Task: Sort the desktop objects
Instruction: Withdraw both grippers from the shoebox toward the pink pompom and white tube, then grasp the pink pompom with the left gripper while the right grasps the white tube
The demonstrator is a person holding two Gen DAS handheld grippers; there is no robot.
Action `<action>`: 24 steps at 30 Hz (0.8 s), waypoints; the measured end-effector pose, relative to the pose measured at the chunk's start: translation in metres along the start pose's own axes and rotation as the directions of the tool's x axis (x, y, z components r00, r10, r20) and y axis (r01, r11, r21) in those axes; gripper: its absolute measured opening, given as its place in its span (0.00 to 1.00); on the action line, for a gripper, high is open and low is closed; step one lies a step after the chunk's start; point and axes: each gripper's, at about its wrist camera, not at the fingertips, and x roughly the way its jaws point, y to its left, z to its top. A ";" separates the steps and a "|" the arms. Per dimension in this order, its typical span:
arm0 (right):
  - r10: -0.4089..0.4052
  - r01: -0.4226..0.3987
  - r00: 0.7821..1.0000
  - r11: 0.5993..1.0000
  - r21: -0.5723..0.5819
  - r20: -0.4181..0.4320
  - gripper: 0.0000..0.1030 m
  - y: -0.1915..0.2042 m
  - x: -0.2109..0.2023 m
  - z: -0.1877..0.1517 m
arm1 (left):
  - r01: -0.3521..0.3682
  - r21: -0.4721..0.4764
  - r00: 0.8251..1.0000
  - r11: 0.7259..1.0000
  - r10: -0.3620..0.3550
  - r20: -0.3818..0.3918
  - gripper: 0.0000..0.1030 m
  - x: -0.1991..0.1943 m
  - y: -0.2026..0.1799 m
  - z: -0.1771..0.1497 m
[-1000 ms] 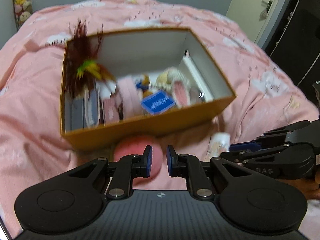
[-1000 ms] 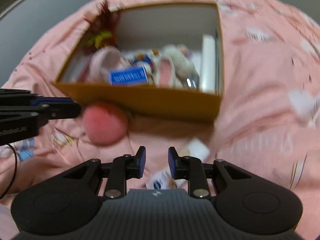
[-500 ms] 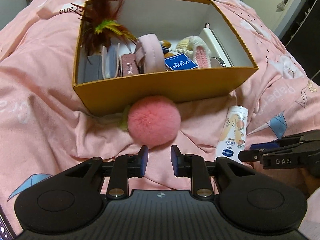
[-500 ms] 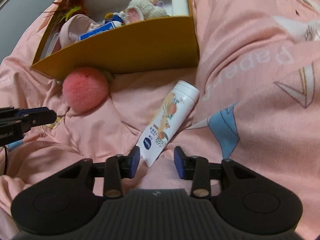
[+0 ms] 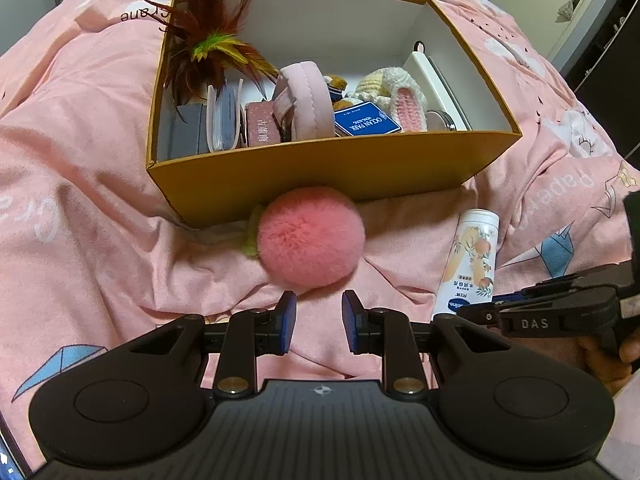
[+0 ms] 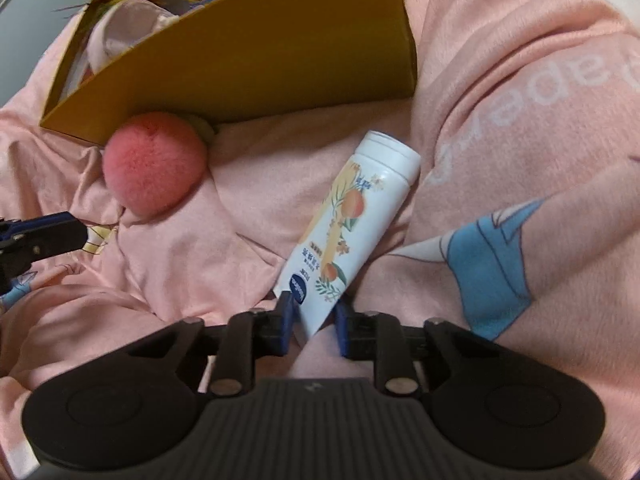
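On the pink blanket (image 5: 80, 200) we see the yellow box (image 5: 320, 172), full of small stuff. A pink pom-pom (image 5: 310, 236) sits touching its front wall. Our left gripper (image 5: 318, 320) is just below the pom-pom w/ fingers a bit apart & nothing b/w them. To the right lies the lotion tube (image 6: 352, 220). Our right gripper (image 6: 314, 322) has just been closing, & its blue pads pinch the tube's flat end.

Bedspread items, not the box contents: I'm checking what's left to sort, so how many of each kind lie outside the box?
Pompom: 1
Tube: 1
Total: 2
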 end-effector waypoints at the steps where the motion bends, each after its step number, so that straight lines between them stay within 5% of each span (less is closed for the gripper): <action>1: 0.001 -0.001 1.000 1.000 -0.009 0.010 0.17 0.001 -0.003 -0.001 | 0.000 0.000 1.000 1.000 0.000 0.001 0.27 0.000 0.000 0.000; 17: 0.064 -0.031 0.974 0.987 -0.156 0.217 0.04 0.026 -0.091 0.007 | 0.001 -0.018 1.000 1.000 -0.001 0.022 0.27 -0.004 0.006 0.001; 24: 0.046 -0.019 0.977 0.991 -0.129 0.206 0.04 0.021 -0.070 0.012 | -0.001 -0.018 1.000 1.000 0.002 0.020 0.27 -0.004 0.006 0.001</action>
